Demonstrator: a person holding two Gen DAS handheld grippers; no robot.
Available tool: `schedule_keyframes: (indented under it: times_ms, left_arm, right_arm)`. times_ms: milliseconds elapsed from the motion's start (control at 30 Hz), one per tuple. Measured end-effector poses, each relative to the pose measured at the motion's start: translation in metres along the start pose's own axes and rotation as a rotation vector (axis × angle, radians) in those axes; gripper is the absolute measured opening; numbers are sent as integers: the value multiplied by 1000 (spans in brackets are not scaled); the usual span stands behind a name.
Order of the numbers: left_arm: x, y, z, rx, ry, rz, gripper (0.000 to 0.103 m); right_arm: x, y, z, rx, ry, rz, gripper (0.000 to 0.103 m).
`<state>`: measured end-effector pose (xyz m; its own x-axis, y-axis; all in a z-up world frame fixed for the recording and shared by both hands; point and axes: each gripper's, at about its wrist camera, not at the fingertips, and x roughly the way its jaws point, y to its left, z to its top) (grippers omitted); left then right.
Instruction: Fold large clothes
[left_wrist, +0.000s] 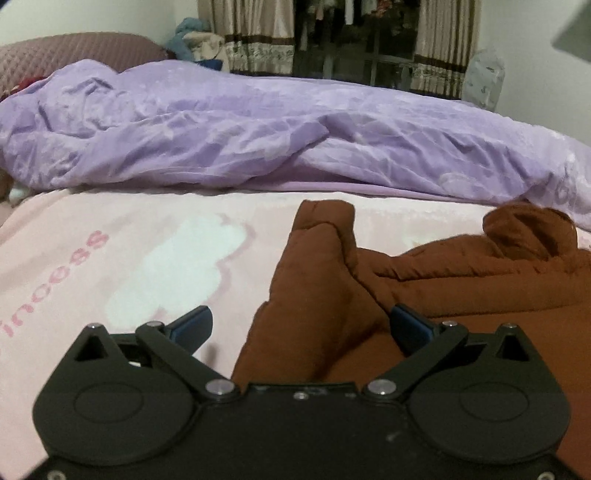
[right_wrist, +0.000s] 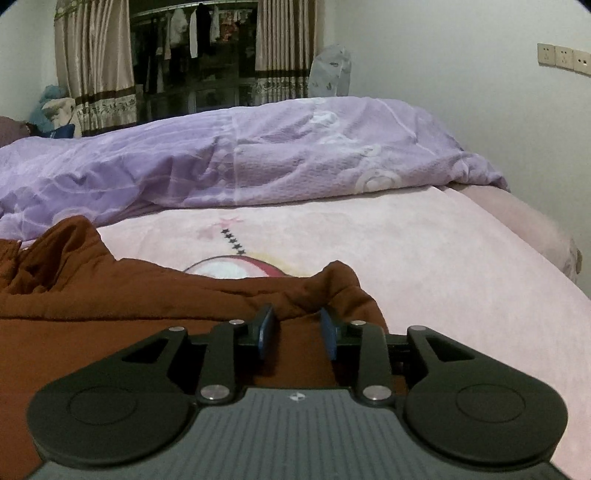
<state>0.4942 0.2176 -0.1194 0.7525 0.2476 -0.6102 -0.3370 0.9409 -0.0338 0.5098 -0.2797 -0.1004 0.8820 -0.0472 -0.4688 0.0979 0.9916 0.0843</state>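
Brown garment (left_wrist: 424, 288) | bunched on pink bed sheet (left_wrist: 147, 258) | left claw (left_wrist: 299, 325) wide, sleeve between, ungripped | right claw (right_wrist: 297, 334) narrow, fabric fold between, pads seemingly clear | step: regrasping edges | next: close both, spread flat

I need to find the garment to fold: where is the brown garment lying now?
The brown garment lies on the pink blanket, in front of the purple duvet; it fills the lower right of the left wrist view and the lower left of the right wrist view.
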Motion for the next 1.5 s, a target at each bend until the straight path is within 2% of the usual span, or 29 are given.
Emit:
schedule_keyframes:
  times_ms: [67, 100, 167, 267, 367, 400, 467, 500, 533, 567, 600, 767, 833, 967, 1033, 1133, 1200, 1300, 1367, 1500]
  left_arm:
    - [-25, -6, 9, -28, -43, 35, 103]
    - [-40, -10, 14, -40, -76, 12, 103]
    - [-71, -27, 22, -51, -132, -65, 103]
    - [-92, -67, 24, 38, -167, -89, 103]
    - [-85, -101, 9, 131, -139, -121, 103]
    - [-74, -110, 0, 157, -100, -118, 103]
    - [-38, -125, -24, 201, 22, -87, 103]
    - [-28, -129, -35, 210, 12, -72, 103]
    - [-30, -134, -41, 232, -42, -54, 103]
    - [-32, -140, -40, 256, -47, -34, 103]
    - [-34, -143, -38, 264, -47, -22, 103]
    - [-37, -141, -40, 243, -55, -27, 103]
    - [-43, -139, -36, 237, -30, -11, 103]
    - [-70, -136, -22, 166, 10, -52, 103]
    - [-83, -139, -21, 152, -3, -77, 103]
    - [-83, -152, -29, 207, 30, -71, 103]
    - [-70, -162, -39, 255, 70, -32, 103]
    - [-72, -162, -47, 287, 48, -27, 103]
    - [-80, -153, -38, 294, 15, -44, 103]
    - [-89, -109, -10, 241, -92, 62, 103]
  right_arm:
    - [-6, 5, 3, -9, -9, -28, 30]
    - [-17, 10, 6, -19, -31, -35, 28]
    - [-42, 23, 10, -27, -88, 11, 28]
    - [-75, 51, 16, 3, -120, 102, 28]
    - [-87, 79, 12, 20, -92, 234, 28]
    - [-84, 89, 7, 8, -73, 258, 28]
    - [-62, 108, -9, -37, 5, 242, 28]
    - [-43, 115, -22, -58, 59, 226, 28]
    - [-31, 117, -35, -63, 43, 225, 28]
    - [-31, 118, -38, -72, 11, 215, 28]
    - [-34, 122, -32, -94, 19, 200, 28]
    - [-35, 120, -31, -94, 12, 197, 29]
    - [-39, 120, -31, -91, 11, 187, 29]
    - [-75, 122, -26, -52, 9, 233, 28]
    - [-90, 123, -22, -38, 8, 259, 28]
    - [-100, 126, -22, -38, 20, 263, 28]
    - [-92, 131, -25, -62, 72, 249, 28]
    - [-81, 133, -29, -87, 107, 246, 26]
    - [-86, 125, -23, -80, 76, 267, 26]
    - [-94, 92, -2, -62, -8, 181, 26]
